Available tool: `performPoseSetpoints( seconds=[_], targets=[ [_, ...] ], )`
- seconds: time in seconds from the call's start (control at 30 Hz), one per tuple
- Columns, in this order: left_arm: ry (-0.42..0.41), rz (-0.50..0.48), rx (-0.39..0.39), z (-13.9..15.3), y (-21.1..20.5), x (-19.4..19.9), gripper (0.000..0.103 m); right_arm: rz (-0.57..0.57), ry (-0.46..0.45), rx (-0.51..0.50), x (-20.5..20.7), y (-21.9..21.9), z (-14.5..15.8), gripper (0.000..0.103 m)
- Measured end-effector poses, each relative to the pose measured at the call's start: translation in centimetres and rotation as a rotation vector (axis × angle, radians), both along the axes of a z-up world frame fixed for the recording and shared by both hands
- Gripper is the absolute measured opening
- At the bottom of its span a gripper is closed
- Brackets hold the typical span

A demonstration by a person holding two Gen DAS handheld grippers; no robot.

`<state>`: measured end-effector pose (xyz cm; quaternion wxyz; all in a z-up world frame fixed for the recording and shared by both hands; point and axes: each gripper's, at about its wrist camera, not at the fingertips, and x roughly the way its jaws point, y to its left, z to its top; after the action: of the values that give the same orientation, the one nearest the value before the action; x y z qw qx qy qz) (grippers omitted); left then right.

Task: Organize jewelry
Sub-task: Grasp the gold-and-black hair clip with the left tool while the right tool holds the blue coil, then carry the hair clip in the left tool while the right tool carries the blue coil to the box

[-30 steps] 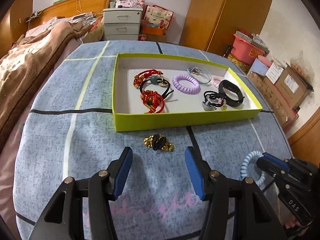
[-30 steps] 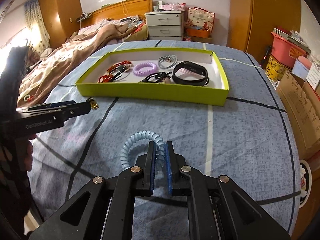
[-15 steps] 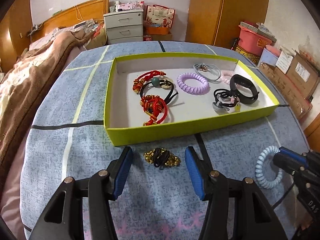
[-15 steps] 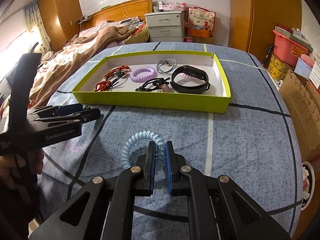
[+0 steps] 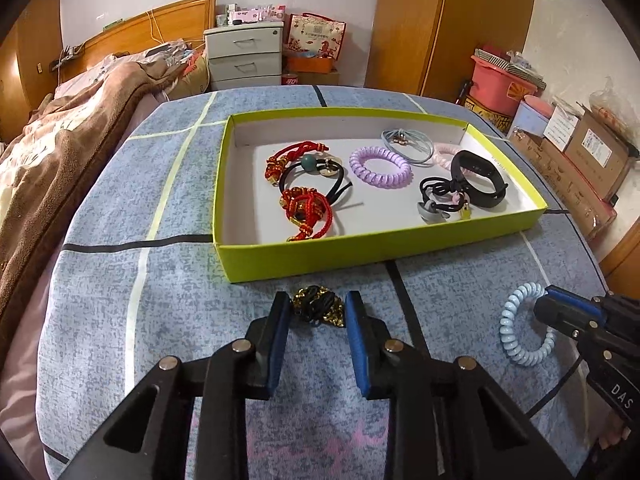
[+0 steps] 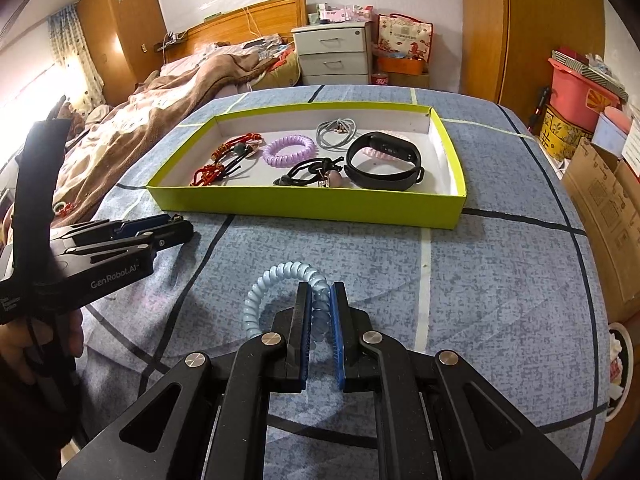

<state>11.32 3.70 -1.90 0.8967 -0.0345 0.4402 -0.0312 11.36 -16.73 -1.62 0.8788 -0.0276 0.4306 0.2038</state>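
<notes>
A gold-and-black beaded hair tie [image 5: 318, 310] lies on the blue-grey patterned cloth just in front of the lime-green box [image 5: 360, 250]. My left gripper [image 5: 316, 300] straddles it; the jaws are closing, the blue pads close beside its two sides without squeezing it. To the right, my right gripper [image 6: 319, 292] is shut on a pale blue coil hair tie [image 6: 272, 280], held just above the cloth; in the left wrist view the coil [image 5: 516, 320] hangs from that gripper [image 5: 548, 300]. The right wrist view shows the left gripper [image 6: 180, 228] side-on and the box [image 6: 304, 204].
Inside the box lie red cord bracelets [image 5: 306, 210], a purple coil tie [image 5: 380, 167], a black wristband [image 5: 478, 178], black ties and a grey elastic. A brown blanket [image 5: 60, 152] covers the bed at left. Cardboard boxes [image 5: 580, 160] stand at right.
The left gripper's jaws have narrowed from wide apart to flanking the gold-and-black tie, which now sits between the tips. The right gripper still holds the blue coil, barely moved.
</notes>
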Motion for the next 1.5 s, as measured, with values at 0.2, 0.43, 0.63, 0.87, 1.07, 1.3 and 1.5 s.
performPoseSetpoints(
  seconds=[0.2, 0.43, 0.63, 0.87, 1.07, 1.3, 1.5],
  targets=[
    [-0.008, -0.013, -0.014, 0.3, 0.0, -0.5, 0.022, -0.002, -0.001, 0.008, 0.0, -0.1, 0.1, 0.010],
    [-0.010, -0.013, -0.031, 0.4, 0.2, -0.7, 0.021, 0.002, -0.002, 0.013, -0.2, 0.0, 0.3, 0.010],
    [-0.023, -0.013, -0.031, 0.7, 0.2, -1.1, 0.021, 0.004, -0.008, 0.023, -0.3, 0.1, 0.5, 0.010],
    [-0.034, -0.016, -0.039, 1.2, 0.4, -1.5, 0.020, 0.002, -0.012, 0.033, -0.2, 0.1, 0.9, 0.010],
    [-0.060, -0.032, -0.047, 2.5, 0.3, -1.8, 0.020, 0.002, -0.024, 0.038, 0.0, 0.1, 1.5, 0.010],
    [-0.077, -0.030, -0.058, 3.7, 0.8, -1.1, 0.020, -0.010, -0.043, 0.057, 1.0, -0.4, 2.8, 0.010],
    [-0.094, -0.036, -0.075, 5.0, 1.1, 0.5, 0.020, -0.022, -0.066, 0.061, 3.3, -0.6, 4.4, 0.010]
  ],
)
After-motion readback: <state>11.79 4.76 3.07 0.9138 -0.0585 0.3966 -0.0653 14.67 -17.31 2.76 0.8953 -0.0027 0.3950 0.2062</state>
